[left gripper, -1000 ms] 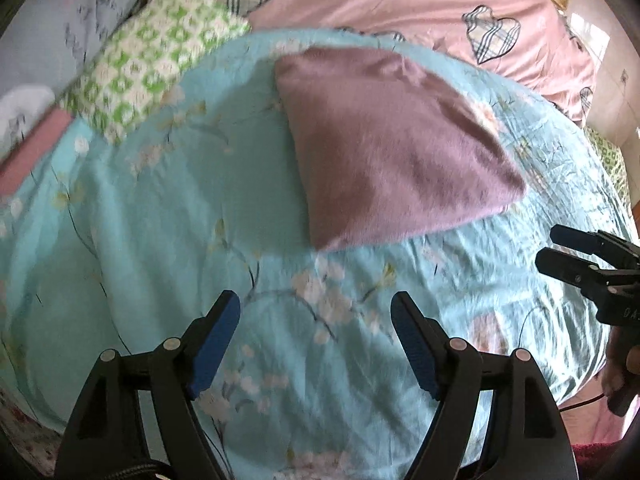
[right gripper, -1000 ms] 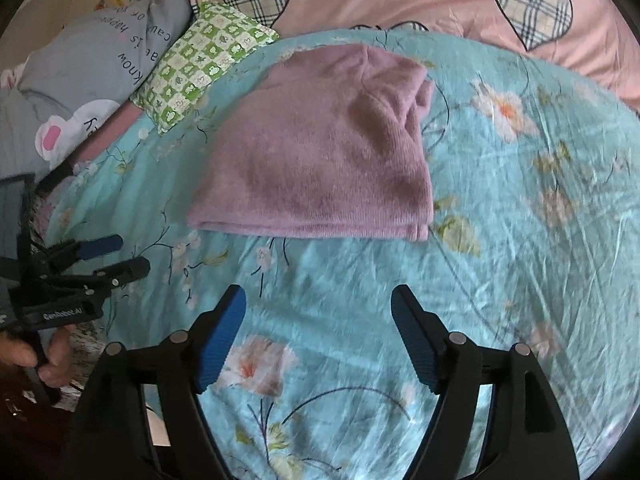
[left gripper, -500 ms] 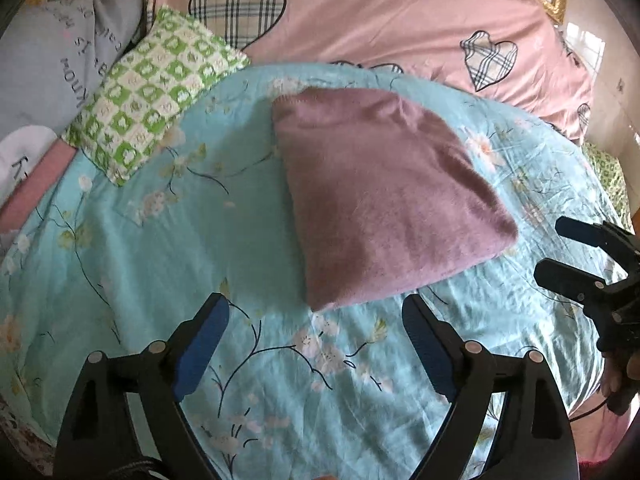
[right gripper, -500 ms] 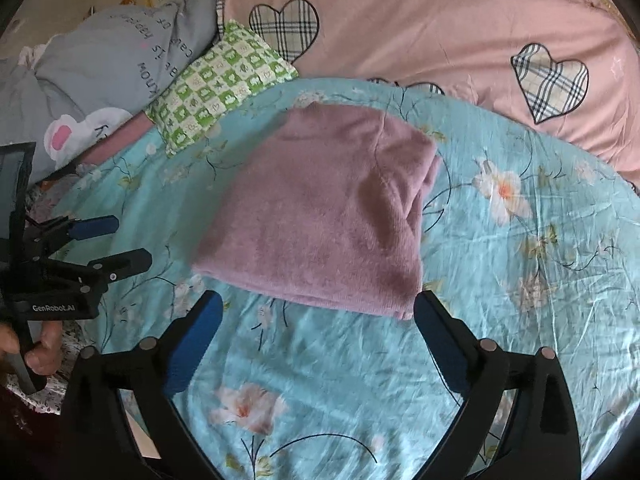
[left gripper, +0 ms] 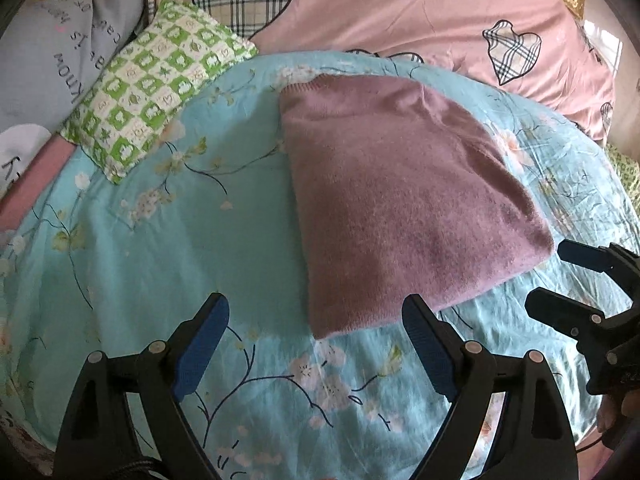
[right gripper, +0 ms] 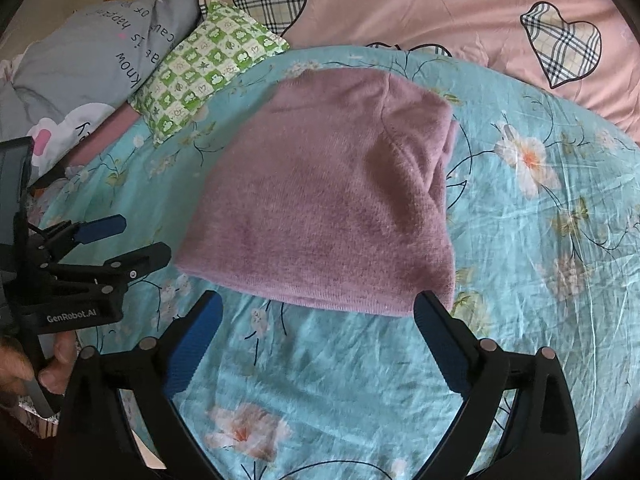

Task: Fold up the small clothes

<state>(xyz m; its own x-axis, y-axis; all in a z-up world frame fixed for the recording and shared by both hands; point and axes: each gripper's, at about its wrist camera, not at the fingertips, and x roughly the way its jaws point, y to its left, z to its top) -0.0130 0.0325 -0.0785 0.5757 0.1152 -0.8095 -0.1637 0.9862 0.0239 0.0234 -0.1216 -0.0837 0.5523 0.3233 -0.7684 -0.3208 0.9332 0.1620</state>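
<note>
Both my claws stand wider than a second ago. My left gripper (left gripper: 316, 336) has just been opening, its blue pads further apart, with only the floral sheet (left gripper: 160, 248) between them. My right gripper (right gripper: 318, 334) has spread too, nothing between its pads either.

Both have come closer to the folded mauve sweater (left gripper: 396, 200). Earlier a broad strip of sheet lay between my fingertips and its near edge; now my left claw's right pad sits just beside the near corner, and my right claw's right pad (right gripper: 444, 344) reaches the sweater's near right corner. More of the pink heart-print duvet (right gripper: 440, 4) shows at the top.
</note>
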